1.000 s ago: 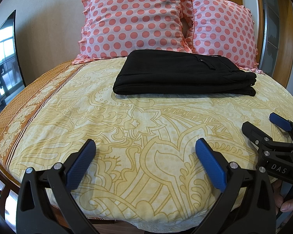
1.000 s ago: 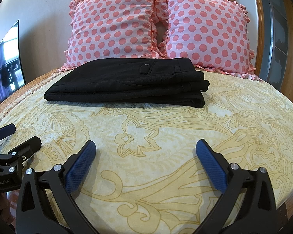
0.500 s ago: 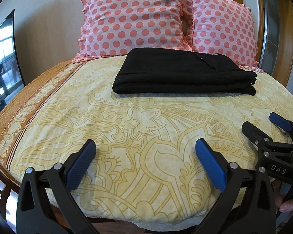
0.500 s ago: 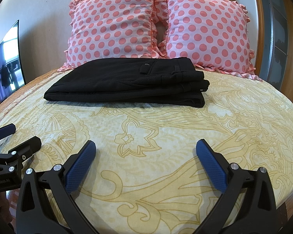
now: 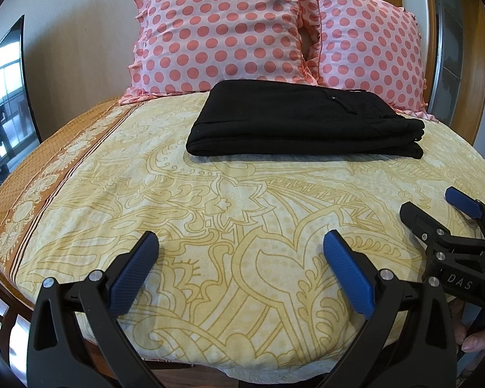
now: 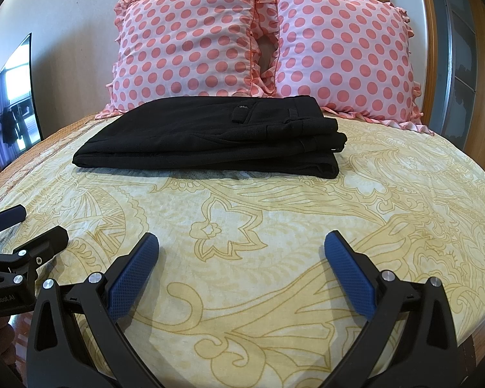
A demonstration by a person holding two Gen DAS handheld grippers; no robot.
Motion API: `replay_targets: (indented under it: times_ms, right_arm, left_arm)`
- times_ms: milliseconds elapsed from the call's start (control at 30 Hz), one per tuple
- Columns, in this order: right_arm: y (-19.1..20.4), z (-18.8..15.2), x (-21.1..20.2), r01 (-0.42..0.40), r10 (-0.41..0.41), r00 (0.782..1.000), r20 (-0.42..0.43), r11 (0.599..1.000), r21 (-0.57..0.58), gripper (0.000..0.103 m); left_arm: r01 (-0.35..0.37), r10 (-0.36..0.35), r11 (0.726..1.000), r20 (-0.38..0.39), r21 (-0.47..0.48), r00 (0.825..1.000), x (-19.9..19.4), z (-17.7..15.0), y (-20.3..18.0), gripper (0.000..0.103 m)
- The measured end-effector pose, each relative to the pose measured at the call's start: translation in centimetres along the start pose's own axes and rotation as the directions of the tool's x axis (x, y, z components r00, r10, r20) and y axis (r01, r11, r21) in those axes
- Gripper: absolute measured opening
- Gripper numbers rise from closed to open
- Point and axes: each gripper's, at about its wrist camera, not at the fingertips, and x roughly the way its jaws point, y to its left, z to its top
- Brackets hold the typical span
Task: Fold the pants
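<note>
Black pants [image 5: 304, 123] lie folded in a flat rectangular stack on the yellow patterned bedspread [image 5: 229, 207], just in front of the pillows; they also show in the right wrist view [image 6: 216, 135], waistband to the right. My left gripper [image 5: 241, 249] is open and empty, over the near part of the bed, well short of the pants. My right gripper [image 6: 241, 249] is open and empty too, at about the same distance. Each gripper shows in the other's view, the right gripper [image 5: 436, 207] at right, the left gripper [image 6: 32, 223] at left.
Two pink polka-dot pillows [image 6: 190, 42] [image 6: 346, 55] lean on the wall behind the pants. A wooden frame [image 5: 475, 64] stands at right. A dark screen [image 6: 13, 103] stands at left. The bed's orange border [image 5: 32, 174] runs along the left.
The left wrist view has tilted slightly, so the pants and pillows sit a little higher in frame. The right gripper has barely moved. Both stay open.
</note>
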Motion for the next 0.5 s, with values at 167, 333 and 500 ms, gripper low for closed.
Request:
replay_targets:
  times_ms: [167,333,500]
  right_arm:
    - [0.00,-0.01,0.00,0.000,0.000,1.000,0.000,1.000,0.000,0.102]
    - [0.00,0.00,-0.01,0.000,0.000,1.000,0.000,1.000,0.000,0.102]
    - [0.00,0.00,-0.02,0.000,0.000,1.000,0.000,1.000,0.000,0.102]
  left_arm:
    - [0.000,0.000,1.000,0.001,0.000,1.000,-0.02,-0.09,0.00,0.101]
    - [0.000,0.000,1.000,-0.003,0.000,1.000,0.06,-0.02,-0.02,0.101]
    - [-0.001,0.001,1.000,-0.005,-0.001,1.000,0.03,-0.02,-0.14,0.101]
